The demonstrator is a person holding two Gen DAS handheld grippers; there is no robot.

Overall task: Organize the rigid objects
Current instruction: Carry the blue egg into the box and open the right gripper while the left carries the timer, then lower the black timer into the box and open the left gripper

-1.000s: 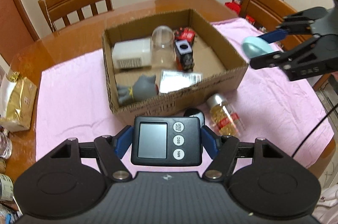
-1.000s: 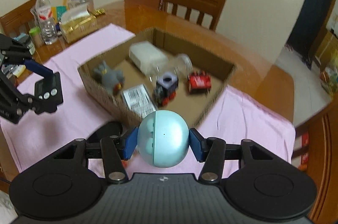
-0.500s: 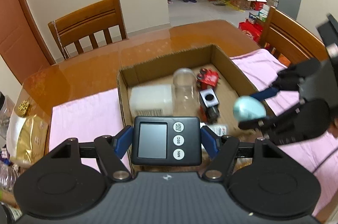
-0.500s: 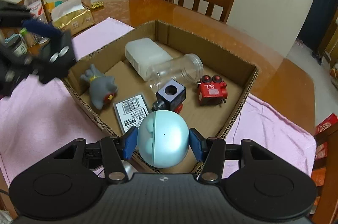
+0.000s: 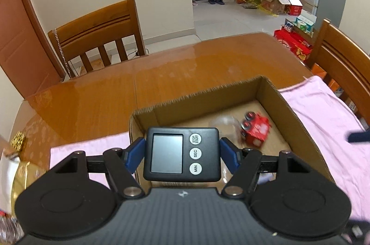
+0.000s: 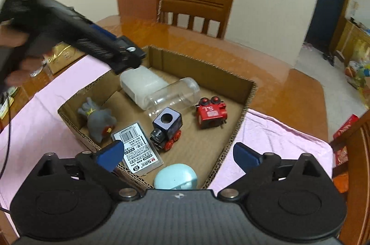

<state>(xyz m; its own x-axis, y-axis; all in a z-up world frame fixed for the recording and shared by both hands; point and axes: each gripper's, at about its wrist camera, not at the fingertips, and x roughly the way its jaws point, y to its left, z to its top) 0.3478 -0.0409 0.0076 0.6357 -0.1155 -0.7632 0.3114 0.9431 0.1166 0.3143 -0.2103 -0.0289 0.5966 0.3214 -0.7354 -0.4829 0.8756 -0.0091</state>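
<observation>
Your left gripper [image 5: 181, 153] is clamped on the black timer [image 5: 181, 153], one blue pad on each short side. Its screen faces the camera, its long axis runs across the jaws, and the buttons read STOP/START, SEC and MIN down the right edge. It hangs above the near-left part of the cardboard box [image 5: 281, 92].

Your right gripper [image 6: 179, 153] stands wide apart, holding nothing. The pale blue egg-shaped case [image 6: 175, 176] lies in the box's near corner at 6 o'clock, its seam apparently tilted, though the gripper body partly hides it.

At 12 o'clock from the case lie the barcode card [image 6: 137, 147] marked M&G, the dark toy locomotive [image 6: 166, 127], and the red toy engine [image 6: 211, 112] lettered TS. The clear jar [image 6: 172, 94] lies on its side against the white container [image 6: 142, 83]; the grey figurine [image 6: 98, 121] sits at 10 o'clock.
</observation>
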